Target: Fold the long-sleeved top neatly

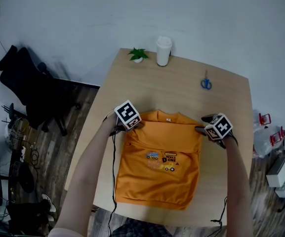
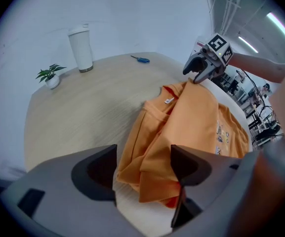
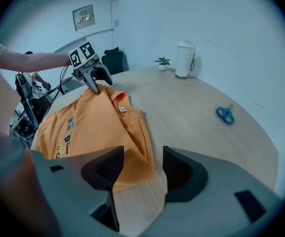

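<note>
Top [image 1: 159, 167], orange and long-sleeved, lying flat on worktop [image 1: 182, 83] with sleeves folded in, left claw [image 2: 142, 169] and right claw [image 3: 141, 168] both spread open over its shoulder corners.

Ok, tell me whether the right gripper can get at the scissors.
Probably yes: the right gripper is open, gripping nothing, and only bare table lies between it and the scissors.

White wall [image 1: 221, 19] — dark wood floor [image 1: 78, 132].
</note>
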